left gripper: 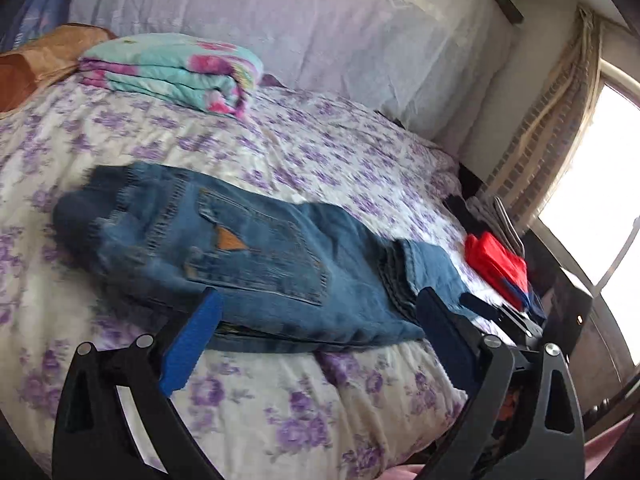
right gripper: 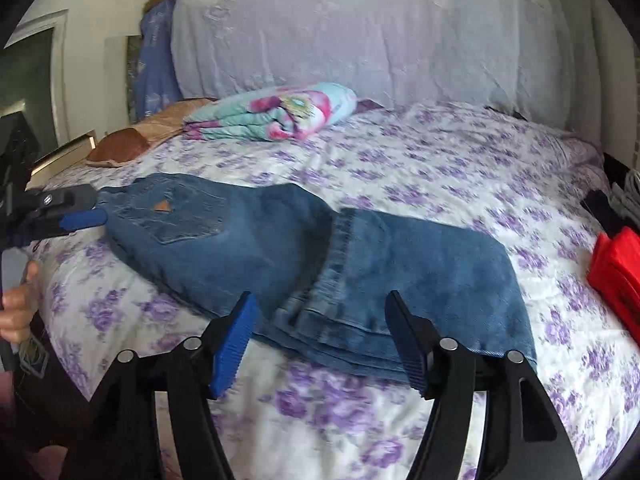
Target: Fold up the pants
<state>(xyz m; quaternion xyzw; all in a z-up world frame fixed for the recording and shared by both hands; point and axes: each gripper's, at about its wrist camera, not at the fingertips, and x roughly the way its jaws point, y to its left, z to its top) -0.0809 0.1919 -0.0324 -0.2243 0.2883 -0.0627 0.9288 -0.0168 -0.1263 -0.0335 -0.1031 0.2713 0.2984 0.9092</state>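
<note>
A pair of blue jeans (left gripper: 240,248) lies folded on the bed's purple-flowered sheet (left gripper: 320,144). The back pocket and its tan patch face up, and the leg ends are doubled over the right part (right gripper: 420,264). My left gripper (left gripper: 320,300) stands open at the jeans' near edge, its blue pads (left gripper: 192,344) apart and pressing on nothing. My right gripper (right gripper: 322,300) is open too, just in front of the doubled-over hems, with no cloth pinched. In the right wrist view the left gripper (right gripper: 90,206) shows at the waist end, held by a hand (right gripper: 16,308).
A folded turquoise and pink blanket (right gripper: 276,114) and a brown cushion (right gripper: 120,148) lie near the pale covered headboard (right gripper: 360,40). A folded red garment (right gripper: 616,268) sits at the bed's right edge. A bright window (left gripper: 592,200) is on the right.
</note>
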